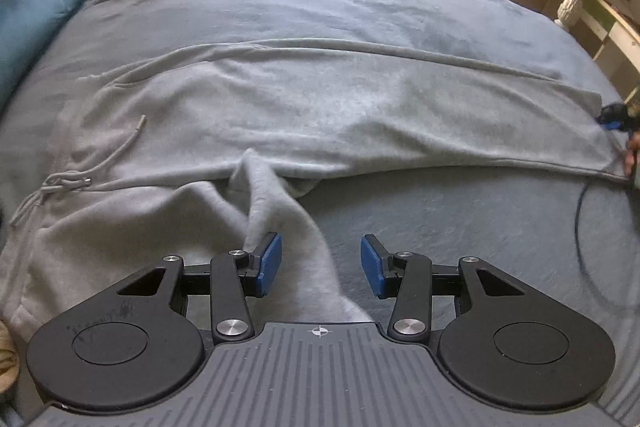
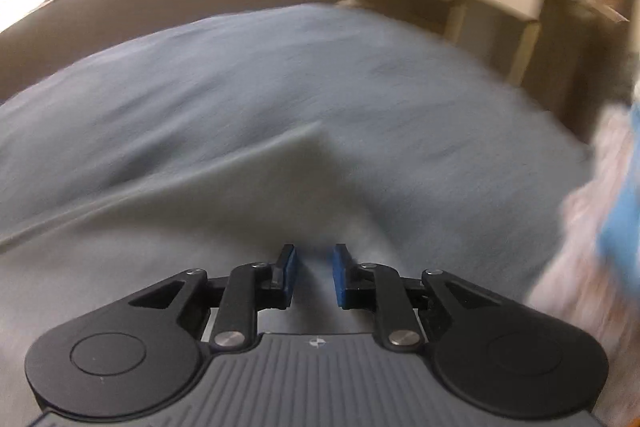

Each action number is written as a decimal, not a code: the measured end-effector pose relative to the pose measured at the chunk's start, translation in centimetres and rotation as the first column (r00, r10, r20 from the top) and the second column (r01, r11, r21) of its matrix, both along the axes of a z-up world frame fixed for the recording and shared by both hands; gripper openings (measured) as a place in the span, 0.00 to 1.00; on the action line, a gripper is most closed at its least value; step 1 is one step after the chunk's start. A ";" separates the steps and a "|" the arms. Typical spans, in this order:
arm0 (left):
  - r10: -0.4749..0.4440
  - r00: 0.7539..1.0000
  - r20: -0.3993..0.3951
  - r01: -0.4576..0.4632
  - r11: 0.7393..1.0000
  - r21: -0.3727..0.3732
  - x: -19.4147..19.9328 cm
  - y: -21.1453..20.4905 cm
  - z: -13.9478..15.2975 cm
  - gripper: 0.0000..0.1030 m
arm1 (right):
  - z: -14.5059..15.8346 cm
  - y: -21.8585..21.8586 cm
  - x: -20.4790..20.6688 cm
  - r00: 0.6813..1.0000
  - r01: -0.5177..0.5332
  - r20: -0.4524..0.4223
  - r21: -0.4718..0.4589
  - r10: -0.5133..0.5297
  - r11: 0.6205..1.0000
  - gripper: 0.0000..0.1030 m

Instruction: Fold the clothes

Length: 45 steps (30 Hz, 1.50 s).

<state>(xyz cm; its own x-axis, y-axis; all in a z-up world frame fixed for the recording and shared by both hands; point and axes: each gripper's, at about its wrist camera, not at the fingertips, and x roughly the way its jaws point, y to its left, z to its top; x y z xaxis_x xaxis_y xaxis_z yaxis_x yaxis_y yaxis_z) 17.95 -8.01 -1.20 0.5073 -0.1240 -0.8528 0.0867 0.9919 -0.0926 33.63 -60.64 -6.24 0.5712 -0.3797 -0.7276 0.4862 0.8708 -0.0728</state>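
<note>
Grey sweatpants [image 1: 304,107] lie spread across the bed, waistband and drawstring [image 1: 60,183] to the left, leg hem to the far right. One leg is bunched up and runs toward me as a ridge. My left gripper [image 1: 322,265] is open over that ridge; the cloth passes between the blue pads [image 1: 270,263], close against the left one, and is not pinched. The right gripper [image 1: 614,117] shows small at the hem, a hand beside it. The right wrist view is blurred: the right gripper [image 2: 314,275] hovers low over the grey cloth [image 2: 200,227], pads a narrow gap apart.
A blue-grey sheet [image 1: 460,227] covers the bed. A teal pillow [image 1: 40,15] lies at the left. A pale wooden desk [image 1: 600,15] stands past the right side. A black cable [image 1: 580,227] trails on the sheet. Pale and blue fabric [image 2: 600,207] shows blurred at the right.
</note>
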 end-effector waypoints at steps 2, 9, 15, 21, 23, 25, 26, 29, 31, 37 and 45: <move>0.016 1.000 -0.012 -0.016 1.000 -0.011 -0.4 0.9 -0.1 0.42 | 0.8 0.2 0.6 0.999 0.007 0.032 0.018 -0.008 1.000 0.22; -0.031 0.999 0.018 0.032 0.996 -0.079 -1.5 2.4 -0.4 0.43 | 0.3 1.3 2.7 0.999 0.044 -0.001 0.064 -0.044 0.997 0.24; -0.128 0.986 0.110 0.144 0.978 -0.153 -2.7 2.6 -0.7 0.48 | 6.2 5.5 -5.2 0.986 0.089 0.148 -0.048 -0.081 0.995 0.30; -0.208 0.962 0.174 0.242 0.950 -0.198 -3.7 2.2 -1.1 0.48 | 14.2 12.6 -17.6 0.901 -0.100 0.418 -0.055 0.114 0.993 0.42; -0.205 0.959 0.194 0.247 0.942 -0.226 -4.4 2.2 -0.9 0.48 | 16.3 15.2 -20.9 0.851 -0.158 0.488 -0.110 0.192 0.981 0.45; -0.190 0.962 0.194 0.236 0.939 -0.252 -5.0 2.5 -0.7 0.48 | 18.1 17.9 -23.0 0.798 -0.210 0.547 -0.137 0.251 0.968 0.82; -0.179 0.965 0.190 0.225 0.939 -0.258 -5.5 2.6 -0.5 0.48 | 18.9 18.9 -23.8 0.765 -0.242 0.582 -0.138 0.276 0.960 0.86; -0.144 0.971 0.190 0.190 0.949 -0.253 -7.2 3.1 0.2 0.48 | 20.7 21.6 -25.3 0.672 -0.357 0.657 -0.116 0.341 0.927 0.86; -0.113 0.974 0.195 0.159 0.957 -0.242 -8.3 3.4 0.4 0.48 | 21.3 22.8 -25.6 0.618 -0.455 0.692 -0.074 0.374 0.887 0.86; -0.022 0.988 0.150 0.058 0.969 -0.242 -10.1 3.9 0.3 0.48 | 20.8 26.0 -24.8 0.505 -0.782 0.748 0.184 0.432 0.595 0.86; 0.031 0.993 0.114 -0.005 0.976 -0.220 -10.8 4.1 0.2 0.48 | 17.4 29.7 -26.9 0.454 -0.866 0.752 0.499 0.477 0.037 0.85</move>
<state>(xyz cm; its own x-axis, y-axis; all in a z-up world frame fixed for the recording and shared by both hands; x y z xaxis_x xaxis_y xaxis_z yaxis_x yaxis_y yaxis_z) 7.19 -3.92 -0.99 0.6052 -0.2910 -0.7410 0.0923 0.9502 -0.2978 6.76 -30.97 11.16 0.4352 0.8974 -0.0728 -0.5488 0.3285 0.7687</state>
